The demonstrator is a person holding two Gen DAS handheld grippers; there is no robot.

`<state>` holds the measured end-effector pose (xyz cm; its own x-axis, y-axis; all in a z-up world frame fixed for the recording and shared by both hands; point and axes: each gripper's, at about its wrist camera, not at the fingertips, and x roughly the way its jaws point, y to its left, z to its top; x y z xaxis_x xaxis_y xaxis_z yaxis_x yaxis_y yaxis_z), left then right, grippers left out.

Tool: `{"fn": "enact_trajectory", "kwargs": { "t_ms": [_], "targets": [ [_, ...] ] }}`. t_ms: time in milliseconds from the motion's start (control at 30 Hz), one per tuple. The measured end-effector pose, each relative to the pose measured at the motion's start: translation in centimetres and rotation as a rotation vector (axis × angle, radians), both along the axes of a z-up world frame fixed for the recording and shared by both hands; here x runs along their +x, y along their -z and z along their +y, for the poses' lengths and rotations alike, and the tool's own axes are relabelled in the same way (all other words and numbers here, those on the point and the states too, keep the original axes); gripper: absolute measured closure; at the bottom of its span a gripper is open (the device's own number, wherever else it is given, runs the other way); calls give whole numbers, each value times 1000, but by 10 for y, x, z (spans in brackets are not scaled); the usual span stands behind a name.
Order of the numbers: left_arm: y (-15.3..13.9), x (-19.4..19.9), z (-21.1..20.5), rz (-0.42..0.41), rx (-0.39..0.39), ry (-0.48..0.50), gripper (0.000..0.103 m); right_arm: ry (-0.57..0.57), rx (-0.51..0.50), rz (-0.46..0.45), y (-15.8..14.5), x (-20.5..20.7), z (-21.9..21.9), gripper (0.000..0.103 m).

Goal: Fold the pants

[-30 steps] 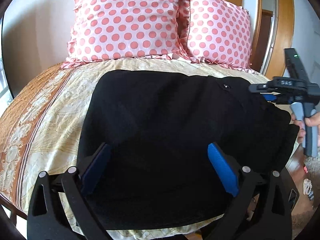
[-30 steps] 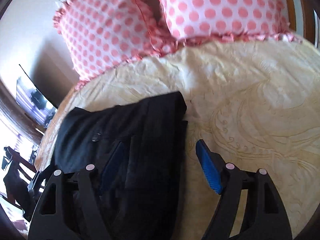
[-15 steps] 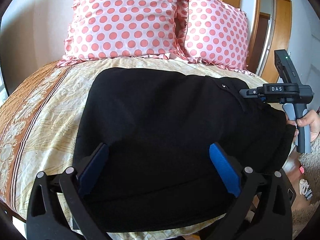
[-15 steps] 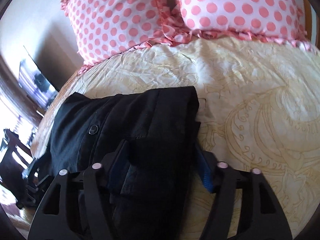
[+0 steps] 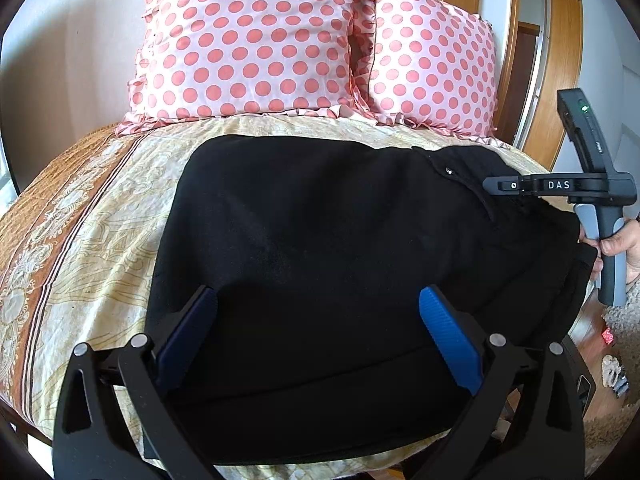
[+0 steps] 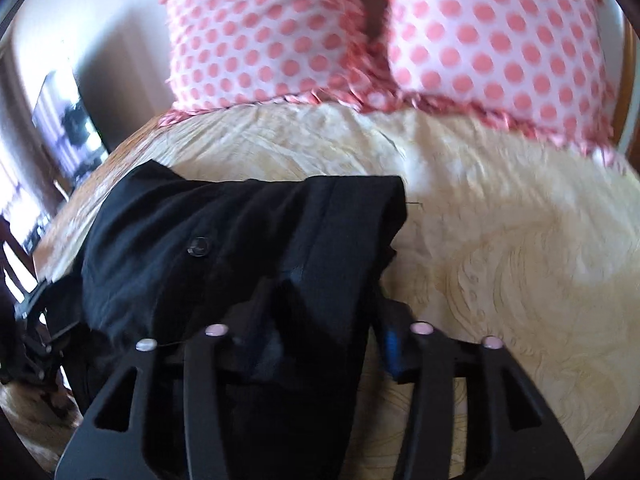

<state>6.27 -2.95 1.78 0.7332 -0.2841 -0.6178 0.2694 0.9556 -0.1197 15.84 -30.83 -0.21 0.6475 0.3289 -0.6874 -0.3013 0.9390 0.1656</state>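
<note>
Black pants [image 5: 320, 248] lie spread across the bed, waistband end to the right. My left gripper [image 5: 318, 316] is open, its blue fingers [image 5: 448, 336] wide apart over the near edge of the cloth. My right gripper [image 6: 320, 312] is closed down on the waistband fold of the pants [image 6: 224, 240], with thick black cloth bunched between its jaws; a button [image 6: 199, 246] shows on the cloth. From the left wrist view the right gripper's body [image 5: 592, 196] stands at the pants' right end, held by a hand.
Two pink polka-dot pillows [image 5: 256, 40] lean at the head of the bed. The cream patterned bedspread [image 6: 500, 240] lies bare to the right of the pants. A wooden door frame [image 5: 560, 60] and floor clutter [image 5: 612, 368] are at the right.
My right gripper moved left onto the waistband and closed on it, from open beside the cloth. The left gripper stayed open and shifted only slightly.
</note>
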Motion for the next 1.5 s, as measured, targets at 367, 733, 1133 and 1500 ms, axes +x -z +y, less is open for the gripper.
{"fn": "enact_trajectory", "kwargs": {
  "t_ms": [367,733,1133,1500],
  "targets": [
    [-38,30,55,6,-79,-88,3,-45,136,52,12,10,-14,40],
    [-14,126,61,268,-23,-22,14,-90,128,0,10,2,-9,70],
    [-4,150,64,394,-161,-3,42,-91,142,21,12,9,-11,63],
    [-36,139,50,282,-88,19,94,-117,150,-39,-10,5,-6,85]
  ]
}}
